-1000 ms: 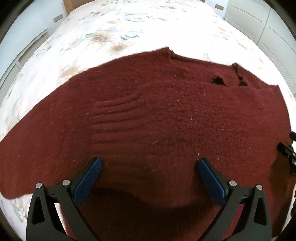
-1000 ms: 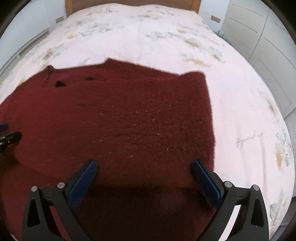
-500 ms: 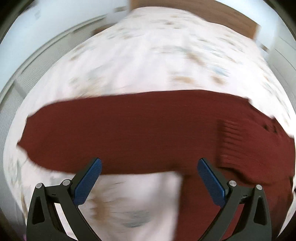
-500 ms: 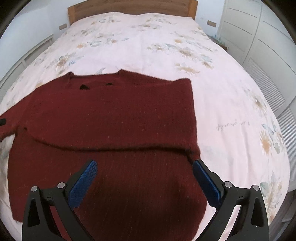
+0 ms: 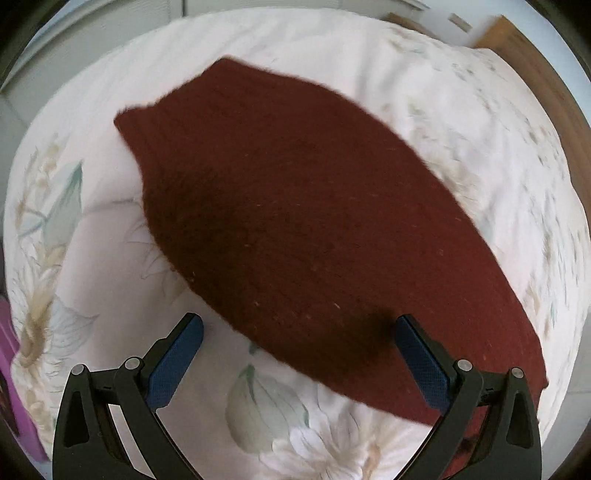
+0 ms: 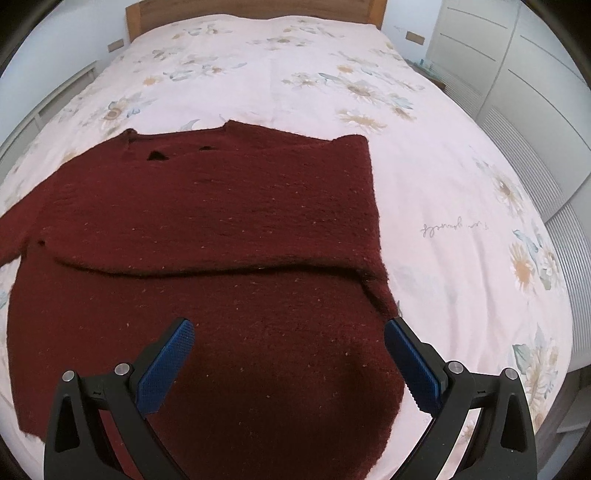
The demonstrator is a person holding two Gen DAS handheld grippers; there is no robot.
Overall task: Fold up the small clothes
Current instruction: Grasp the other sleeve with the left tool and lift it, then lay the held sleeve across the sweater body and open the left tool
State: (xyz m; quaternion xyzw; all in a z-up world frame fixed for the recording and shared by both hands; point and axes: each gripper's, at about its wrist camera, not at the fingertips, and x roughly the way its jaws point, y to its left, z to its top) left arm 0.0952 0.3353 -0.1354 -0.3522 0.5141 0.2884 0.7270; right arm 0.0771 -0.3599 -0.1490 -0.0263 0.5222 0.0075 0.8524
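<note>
On the bed, across its pale flowered cover, I see the dark red sweater lying flat, well short of the wooden headboard. My right hand-held gripper hangs over the sweater's lower body with its blue pads spread wide and nothing between them; the right pad sits just at the garment's right edge, the left pad over the knit. The sweater's neck end points away from me toward the headboard and its hem comes toward the gripper, so the long axis of the body runs from near to far. One sleeve is folded across the chest, its lower edge forming a ridge running left to right.

In the left wrist view, my left hand-held gripper is likewise released, holding nothing. The other sleeve stretches on a diagonal from the upper left, where its cuff ends, down to the lower right, where it passes beside the right pad; the left pad is over bare bedcover.

This view is blurred toward the right, so I cannot make out the knit detail there. The sweater's hem is hidden behind the right gripper's frame, and its left edge is cut off by the lens rim. A purple object at the left border is too cropped to identify.
</note>
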